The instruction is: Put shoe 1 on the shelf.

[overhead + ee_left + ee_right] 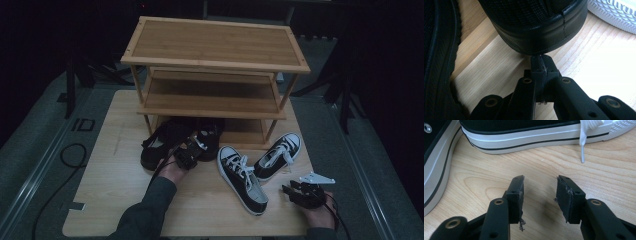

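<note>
Work in hand: shoes on the counter (115,200) are being dealt with in front of a wooden shoe rack (215,65); my guess is they are meant for its shelves.
Left tongs (541,63): clenched, jaws pressed flat together with nothing between them, tips just at the rubber edge of a black shoe (536,27); whether they touch it I cannot tell.
Right tongs (540,192): released, jaws spread wide over bare wood, gripping nothing.
Black shoes: in the high view the dark pair (175,142) sits at the foot of the rack, partly under the lowest shelf, with the left tongs (189,154) beside it.
Sneakers: two black-and-white sneakers (242,177) lie on the counter right of the black pair, angled toward each other; the right tongs (300,192) rest near them, a white lace end (582,150) just ahead.
Step, as I judge it: no shoe is gripped yet.
Next move: the left tongs must open before they can take the black shoe's rim.
Room: both upper shelves look bare; the rack's posts and the low shelf edge crowd the black pair, while the near counter is open.
</note>
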`<state>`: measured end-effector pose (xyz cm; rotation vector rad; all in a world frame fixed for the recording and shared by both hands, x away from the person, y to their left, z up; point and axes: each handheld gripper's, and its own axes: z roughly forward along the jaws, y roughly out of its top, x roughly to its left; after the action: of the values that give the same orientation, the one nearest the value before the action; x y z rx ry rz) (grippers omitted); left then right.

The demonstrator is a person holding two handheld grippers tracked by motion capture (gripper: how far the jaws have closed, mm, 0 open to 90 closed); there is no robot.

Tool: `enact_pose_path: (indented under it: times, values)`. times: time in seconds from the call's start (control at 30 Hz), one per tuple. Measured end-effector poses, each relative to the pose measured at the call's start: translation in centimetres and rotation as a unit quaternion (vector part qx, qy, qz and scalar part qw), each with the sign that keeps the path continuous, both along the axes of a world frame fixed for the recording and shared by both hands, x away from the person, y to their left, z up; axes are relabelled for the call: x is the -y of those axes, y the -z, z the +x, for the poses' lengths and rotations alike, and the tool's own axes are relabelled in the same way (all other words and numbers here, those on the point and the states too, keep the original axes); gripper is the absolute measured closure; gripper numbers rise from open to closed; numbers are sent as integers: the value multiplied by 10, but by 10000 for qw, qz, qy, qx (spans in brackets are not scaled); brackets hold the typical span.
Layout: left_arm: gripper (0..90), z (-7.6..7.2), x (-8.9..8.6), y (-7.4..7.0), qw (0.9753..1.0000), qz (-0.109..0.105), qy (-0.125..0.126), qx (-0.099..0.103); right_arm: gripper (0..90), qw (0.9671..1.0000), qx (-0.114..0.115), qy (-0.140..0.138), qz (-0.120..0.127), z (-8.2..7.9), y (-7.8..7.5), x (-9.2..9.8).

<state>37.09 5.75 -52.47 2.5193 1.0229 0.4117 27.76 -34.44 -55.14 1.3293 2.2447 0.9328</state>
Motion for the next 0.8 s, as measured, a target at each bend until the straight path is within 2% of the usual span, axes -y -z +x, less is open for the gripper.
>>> enact_pose_path:
  times: [0.13,0.3,0.37,0.8]
  values:
    - [899,0,-3,-2,10000,-87,17,-23,573,10000,2,-2,4,0,0,0]
    - [899,-2,-6,-5,9999,-157,44,11,573,10000,2,1,-3,0,0,0]
    - [898,-3,-7,-8,9997,-249,38,67,573,10000,1,6,-4,0,0,0]
    - [898,5,4,-9,9997,-241,29,82,575,10000,3,2,-4,0,0,0]
